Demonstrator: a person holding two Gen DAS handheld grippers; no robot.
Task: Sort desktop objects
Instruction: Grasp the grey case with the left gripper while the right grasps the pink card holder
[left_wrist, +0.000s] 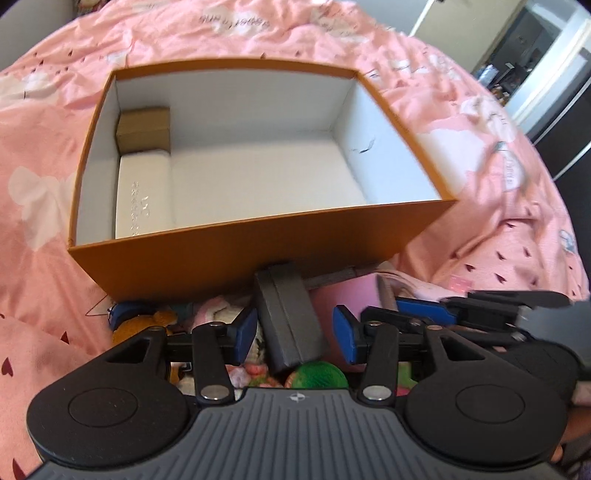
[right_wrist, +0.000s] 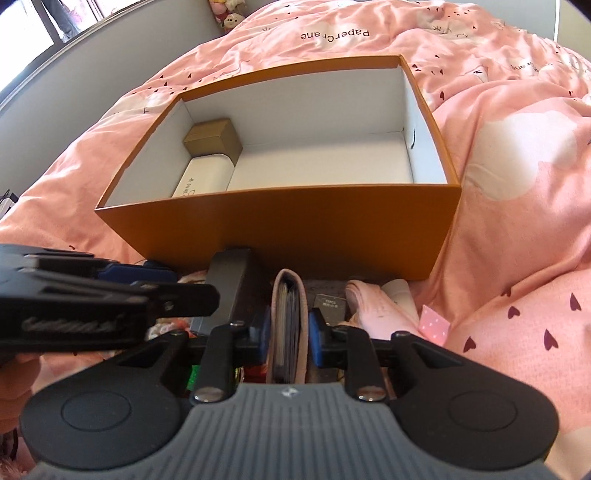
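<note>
An orange box (left_wrist: 236, 258) with a white inside lies open on the pink quilt. A small brown carton (left_wrist: 144, 127) and a white box (left_wrist: 144, 192) sit at its left end. In front of it is a pile of small things. My left gripper (left_wrist: 295, 332) is open around a dark grey box (left_wrist: 288, 317), with a gap at the right pad. My right gripper (right_wrist: 290, 332) is shut on a pink wallet (right_wrist: 288, 295) standing on edge, both blue pads against its sides. Each gripper shows sideways in the other's view: the right (left_wrist: 384, 310), the left (right_wrist: 192, 286).
The pile also holds a green round thing (left_wrist: 317, 373), a yellow plush toy (left_wrist: 147, 321), a small dark pack (right_wrist: 328, 306), a white item (right_wrist: 400, 295) and a pink dotted scrap (right_wrist: 434, 325). The rumpled quilt (right_wrist: 517, 184) surrounds the box. A grey wall (right_wrist: 110, 55) stands behind.
</note>
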